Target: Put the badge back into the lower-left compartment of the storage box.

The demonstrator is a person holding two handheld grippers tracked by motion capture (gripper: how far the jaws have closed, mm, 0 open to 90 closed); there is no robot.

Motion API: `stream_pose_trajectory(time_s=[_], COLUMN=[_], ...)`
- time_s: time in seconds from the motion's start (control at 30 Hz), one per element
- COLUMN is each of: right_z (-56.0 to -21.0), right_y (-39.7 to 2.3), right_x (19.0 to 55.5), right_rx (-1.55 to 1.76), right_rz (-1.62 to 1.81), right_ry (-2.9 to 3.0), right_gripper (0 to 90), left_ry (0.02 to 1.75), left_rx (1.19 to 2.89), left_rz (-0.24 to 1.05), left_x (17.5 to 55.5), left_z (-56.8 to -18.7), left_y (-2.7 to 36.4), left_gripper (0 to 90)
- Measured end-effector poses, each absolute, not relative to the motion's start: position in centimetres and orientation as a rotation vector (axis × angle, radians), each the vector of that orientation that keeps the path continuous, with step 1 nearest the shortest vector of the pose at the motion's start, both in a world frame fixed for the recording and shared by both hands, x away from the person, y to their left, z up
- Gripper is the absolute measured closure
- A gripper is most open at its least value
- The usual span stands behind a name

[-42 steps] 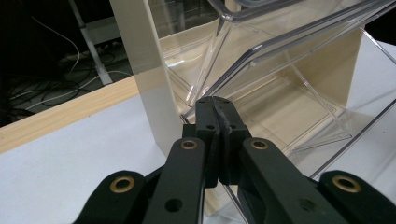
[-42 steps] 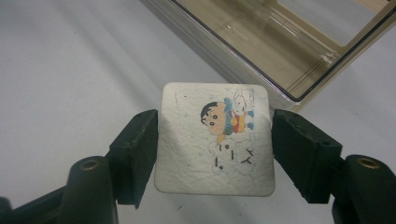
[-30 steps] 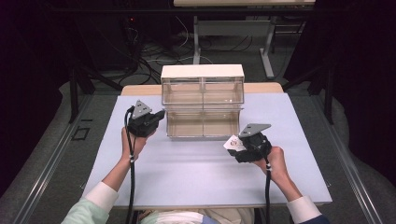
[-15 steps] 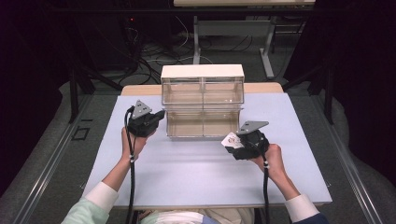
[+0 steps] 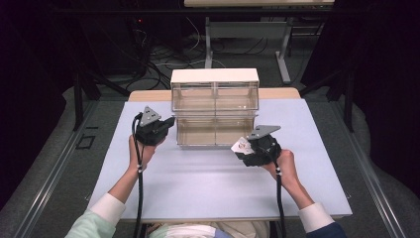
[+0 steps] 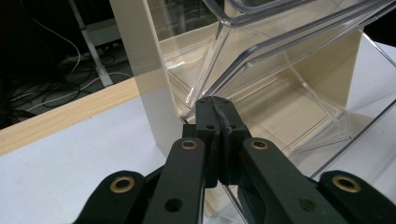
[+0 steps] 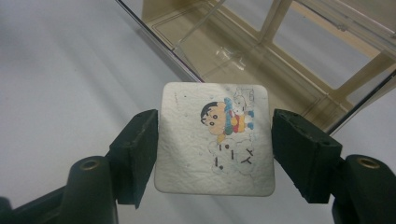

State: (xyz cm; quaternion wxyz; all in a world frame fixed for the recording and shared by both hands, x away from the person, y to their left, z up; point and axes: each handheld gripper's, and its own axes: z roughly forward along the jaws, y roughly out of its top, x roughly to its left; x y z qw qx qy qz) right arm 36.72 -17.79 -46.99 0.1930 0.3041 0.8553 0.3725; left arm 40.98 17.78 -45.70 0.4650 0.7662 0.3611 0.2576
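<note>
Grippers flank a clear drawer cabinet on the table. Left gripper, jaws pressed together, touches the pulled-out lower drawer. Right gripper pinches a cartoon card beside it; dropping it inside seems next.

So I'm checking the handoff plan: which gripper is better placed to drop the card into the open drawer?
Right. The right gripper already holds the card at the open drawer. The left gripper is shut at the drawer's clear edge, probably holding it open.
</note>
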Motion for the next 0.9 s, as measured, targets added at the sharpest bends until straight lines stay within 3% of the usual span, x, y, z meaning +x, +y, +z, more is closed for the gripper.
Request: stream_pose_trajectory(time_s=[0.9], right_z=[-47.0], right_y=[-15.6], right_x=[38.0], right_rx=[0.825], right_rz=[1.043], right_ry=[2.398], right_gripper=[33.2], left_ry=[0.887], left_rx=[1.877], left_rz=[0.635], left_x=[40.9], left_z=[-45.7], left_y=[17.8], left_gripper=[90.0])
